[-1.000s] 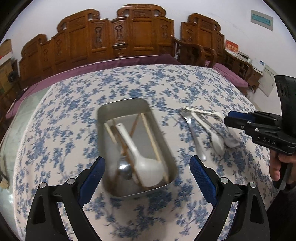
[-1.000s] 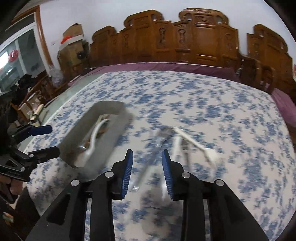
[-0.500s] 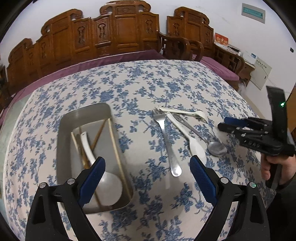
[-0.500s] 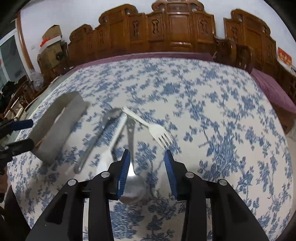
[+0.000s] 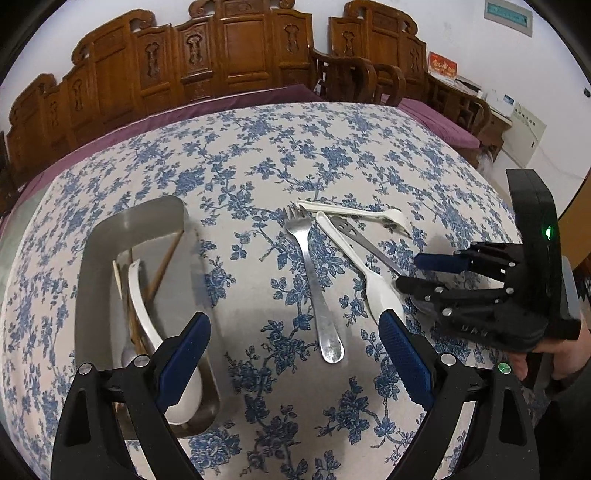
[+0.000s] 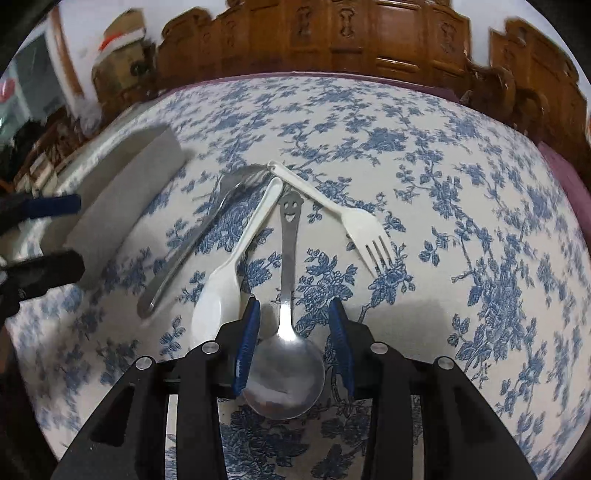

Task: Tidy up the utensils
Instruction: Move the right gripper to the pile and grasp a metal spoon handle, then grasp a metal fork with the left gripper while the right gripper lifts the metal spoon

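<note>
My right gripper (image 6: 293,345), jaws half open and gripping nothing, straddles the thin, slippery, probably light metal spoon (image 6: 284,373) at its neck; left gripper (image 5: 293,363) gapes empty.

Both grippers (image 5: 291,354) (image 6: 293,321) open, angled downward

A room in a home is shown, most probably a dining or sitting room. A large table (image 5: 332,140) is covered with a white cloth printed with blue flowers, and a purple cloth is seen under its edge. Behind the table, a row of carved wooden chairs (image 5: 236,55) with high ornamented backs is placed along a white wall (image 5: 461,33). Cardboard boxes (image 6: 122,48) are stacked in one corner, near a glass door or window. Forks and spoons are laid on the cloth beside a metal tray (image 5: 92,266), as is usual in a household.
</note>
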Action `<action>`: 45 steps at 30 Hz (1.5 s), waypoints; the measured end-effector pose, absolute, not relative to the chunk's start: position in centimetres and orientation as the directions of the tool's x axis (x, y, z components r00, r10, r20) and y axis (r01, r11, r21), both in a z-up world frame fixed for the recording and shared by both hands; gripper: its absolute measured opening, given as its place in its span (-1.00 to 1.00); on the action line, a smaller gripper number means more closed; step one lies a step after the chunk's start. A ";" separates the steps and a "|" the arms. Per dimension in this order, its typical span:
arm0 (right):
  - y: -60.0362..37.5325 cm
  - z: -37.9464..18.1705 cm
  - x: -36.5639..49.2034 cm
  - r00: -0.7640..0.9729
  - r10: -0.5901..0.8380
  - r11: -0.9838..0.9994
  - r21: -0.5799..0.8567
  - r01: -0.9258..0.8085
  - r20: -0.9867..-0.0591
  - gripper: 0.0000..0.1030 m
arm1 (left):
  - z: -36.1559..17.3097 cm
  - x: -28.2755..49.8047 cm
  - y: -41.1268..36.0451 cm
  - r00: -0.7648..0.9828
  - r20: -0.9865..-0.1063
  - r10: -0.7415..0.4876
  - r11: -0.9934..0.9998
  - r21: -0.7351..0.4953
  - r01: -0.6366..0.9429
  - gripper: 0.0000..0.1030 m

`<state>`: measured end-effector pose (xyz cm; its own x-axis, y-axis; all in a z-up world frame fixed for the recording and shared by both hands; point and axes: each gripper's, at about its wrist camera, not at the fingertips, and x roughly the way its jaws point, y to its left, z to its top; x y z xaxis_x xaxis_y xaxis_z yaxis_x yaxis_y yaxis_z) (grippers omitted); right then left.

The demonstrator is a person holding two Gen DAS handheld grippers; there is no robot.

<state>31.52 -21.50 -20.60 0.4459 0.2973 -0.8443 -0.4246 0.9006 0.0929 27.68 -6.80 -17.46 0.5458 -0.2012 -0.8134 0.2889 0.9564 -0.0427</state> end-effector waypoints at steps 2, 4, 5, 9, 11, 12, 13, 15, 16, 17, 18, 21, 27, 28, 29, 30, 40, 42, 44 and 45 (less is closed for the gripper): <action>-21.0 -20.7 31.3 0.452 0.269 0.896 0.049 -0.442 -0.850 -0.21 | -17.7 27.6 -7.0 0.542 -0.816 -0.200 0.956 -0.042 0.290 0.72; -20.7 -20.7 31.0 0.456 0.247 0.890 0.014 -0.457 -0.855 -0.23 | -17.9 27.6 -7.1 0.539 -0.818 -0.200 0.956 -0.042 0.291 0.72; -20.6 -20.7 30.9 0.448 0.248 0.887 0.016 -0.462 -0.859 -0.29 | -17.9 27.6 -7.2 0.537 -0.819 -0.200 0.956 -0.042 0.292 0.72; -21.4 -20.5 30.8 0.413 0.266 0.887 0.054 -0.458 -0.871 -0.32 | -18.0 27.6 -7.6 0.534 -0.821 -0.201 0.955 -0.042 0.295 0.72; -21.7 -20.5 30.5 0.409 0.274 0.887 0.065 -0.456 -0.871 -0.32 | -18.1 27.6 -7.7 0.533 -0.822 -0.202 0.954 -0.042 0.296 0.72; -22.0 -20.3 30.3 0.405 0.279 0.890 0.077 -0.450 -0.870 -0.32 | -18.1 27.6 -7.8 0.532 -0.822 -0.204 0.954 -0.045 0.296 0.72; -22.1 -20.2 30.1 0.407 0.287 0.891 0.086 -0.447 -0.867 -0.32 | -18.1 27.7 -7.9 0.530 -0.823 -0.205 0.954 -0.047 0.296 0.72; -22.8 -19.7 29.7 0.411 0.306 0.894 0.111 -0.434 -0.859 -0.32 | -18.2 27.6 -8.0 0.529 -0.823 -0.207 0.954 -0.049 0.297 0.72; -23.1 -19.5 29.4 0.414 0.313 0.897 0.122 -0.425 -0.855 -0.32 | -18.2 27.6 -8.1 0.529 -0.823 -0.208 0.953 -0.050 0.298 0.72; -23.4 -19.4 29.2 0.416 0.315 0.900 0.129 -0.417 -0.853 -0.32 | -18.2 27.6 -8.1 0.528 -0.823 -0.208 0.953 -0.049 0.299 0.72; -23.6 -19.4 29.1 0.416 0.316 0.902 0.134 -0.410 -0.853 -0.32 | -18.3 27.6 -8.1 0.527 -0.823 -0.209 0.953 -0.050 0.300 0.72; -24.0 -19.9 29.0 0.407 0.300 0.912 0.135 -0.386 -0.863 -0.32 | -18.3 27.5 -8.2 0.527 -0.823 -0.212 0.952 -0.053 0.300 0.72; -23.8 -20.3 28.7 0.420 0.264 0.927 0.108 -0.359 -0.868 -0.32 | -18.2 27.2 -8.1 0.527 -0.823 -0.213 0.952 -0.054 0.301 0.72; -23.5 -20.3 28.5 0.429 0.245 0.930 0.085 -0.357 -0.869 -0.32 | -18.2 27.2 -8.1 0.528 -0.823 -0.211 0.953 -0.053 0.299 0.72; -23.2 -20.3 28.3 0.437 0.228 0.932 0.064 -0.357 -0.870 -0.32 | -18.2 27.2 -8.0 0.528 -0.823 -0.210 0.954 -0.054 0.296 0.72; -23.1 -20.4 28.3 0.440 0.219 0.933 0.055 -0.356 -0.871 -0.38 | -18.2 27.2 -8.0 0.528 -0.823 -0.209 0.954 -0.054 0.294 0.72; -24.8 -19.3 29.1 0.430 0.292 0.939 0.172 -0.297 -0.854 -0.93 | -19.2 28.6 -8.6 0.504 -0.843 -0.189 0.958 -0.046 0.284 0.72; -24.7 -18.7 29.2 0.439 0.303 0.936 0.178 -0.304 -0.846 -0.96 | -19.4 29.0 -8.9 0.500 -0.847 -0.183 0.959 -0.042 0.279 0.72; -24.9 -18.3 29.3 0.440 0.319 0.932 0.194 -0.306 -0.839 -0.97 | -19.6 29.7 -9.2 0.496 -0.850 -0.179 0.960 -0.041 0.277 0.72; -25.0 -18.2 29.3 0.443 0.318 0.932 0.193 -0.306 -0.838 -0.97 | -19.7 29.9 -9.3 0.494 -0.851 -0.177 0.960 -0.040 0.276 0.72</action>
<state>29.31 -24.98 -18.20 0.4432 0.3183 -0.8380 -0.3056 0.9325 0.1926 29.95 -9.28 -19.74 0.4944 -0.1775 -0.8509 0.2762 0.9603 -0.0397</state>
